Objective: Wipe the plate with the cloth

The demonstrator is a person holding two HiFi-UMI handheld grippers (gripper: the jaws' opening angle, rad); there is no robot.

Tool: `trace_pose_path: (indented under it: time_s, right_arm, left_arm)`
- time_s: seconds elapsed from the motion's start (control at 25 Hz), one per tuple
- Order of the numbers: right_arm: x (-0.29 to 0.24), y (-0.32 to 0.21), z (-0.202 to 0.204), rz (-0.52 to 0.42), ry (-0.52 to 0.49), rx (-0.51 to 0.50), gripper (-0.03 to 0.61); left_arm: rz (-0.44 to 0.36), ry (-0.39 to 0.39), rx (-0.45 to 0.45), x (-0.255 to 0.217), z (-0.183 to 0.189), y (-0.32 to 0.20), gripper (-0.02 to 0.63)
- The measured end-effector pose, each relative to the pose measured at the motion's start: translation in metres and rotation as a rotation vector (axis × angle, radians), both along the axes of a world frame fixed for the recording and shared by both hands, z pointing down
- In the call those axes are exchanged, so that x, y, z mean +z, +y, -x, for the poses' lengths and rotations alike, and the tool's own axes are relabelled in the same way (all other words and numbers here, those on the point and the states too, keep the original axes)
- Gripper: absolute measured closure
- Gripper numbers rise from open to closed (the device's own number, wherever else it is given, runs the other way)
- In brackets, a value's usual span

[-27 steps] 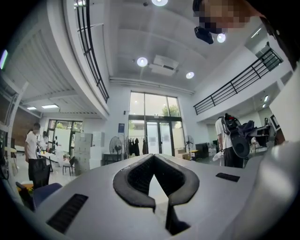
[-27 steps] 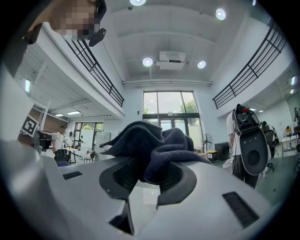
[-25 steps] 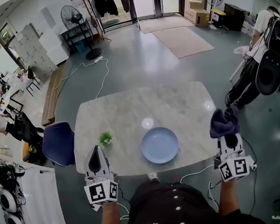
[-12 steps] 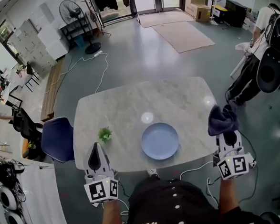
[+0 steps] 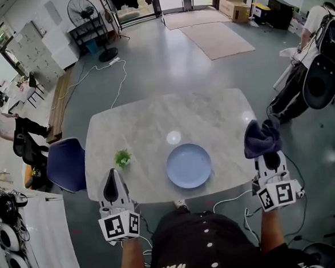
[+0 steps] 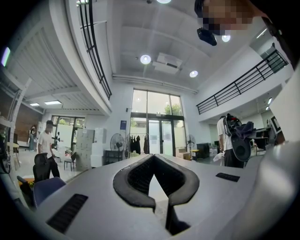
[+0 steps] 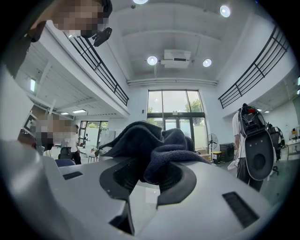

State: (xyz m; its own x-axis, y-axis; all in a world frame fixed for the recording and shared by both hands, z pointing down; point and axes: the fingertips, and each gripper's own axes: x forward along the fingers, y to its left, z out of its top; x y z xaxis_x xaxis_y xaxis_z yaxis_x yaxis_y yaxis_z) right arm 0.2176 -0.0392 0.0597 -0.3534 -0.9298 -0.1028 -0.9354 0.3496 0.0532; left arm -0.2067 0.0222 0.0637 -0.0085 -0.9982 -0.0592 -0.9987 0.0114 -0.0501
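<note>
A round pale-blue plate (image 5: 188,165) lies on the marble table (image 5: 156,131) near its front edge, with nothing on it. My right gripper (image 5: 266,150) hovers off the table's right front corner, level with the plate and well to its right, shut on a bunched dark navy cloth (image 5: 261,138). In the right gripper view the cloth (image 7: 154,150) bulges up from between the jaws. My left gripper (image 5: 111,184) sits at the table's front left edge, left of the plate, shut with nothing in it; the left gripper view shows its gripper (image 6: 157,199) with jaws together at the tips.
A small green sprig (image 5: 122,158) lies on the table left of the plate. A blue chair (image 5: 66,164) stands at the table's left. A person with a dark backpack (image 5: 319,82) stands at the right; cables trail across the floor.
The view has shifted slightly, so the table and plate sit a little further left and up. Both grippers keep their places beside the plate, the right still gripping the cloth.
</note>
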Motion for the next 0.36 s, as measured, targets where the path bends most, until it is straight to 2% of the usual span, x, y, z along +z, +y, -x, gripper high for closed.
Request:
trace_pose_path:
  time_s: [0.36]
  right_arm:
    - [-0.0006,-0.0018,-0.0046,-0.007,0.006,0.001,0.497]
  left_arm:
    - [0.002,-0.004,0.01,0.0024,-0.0086,-0.0025,0.597]
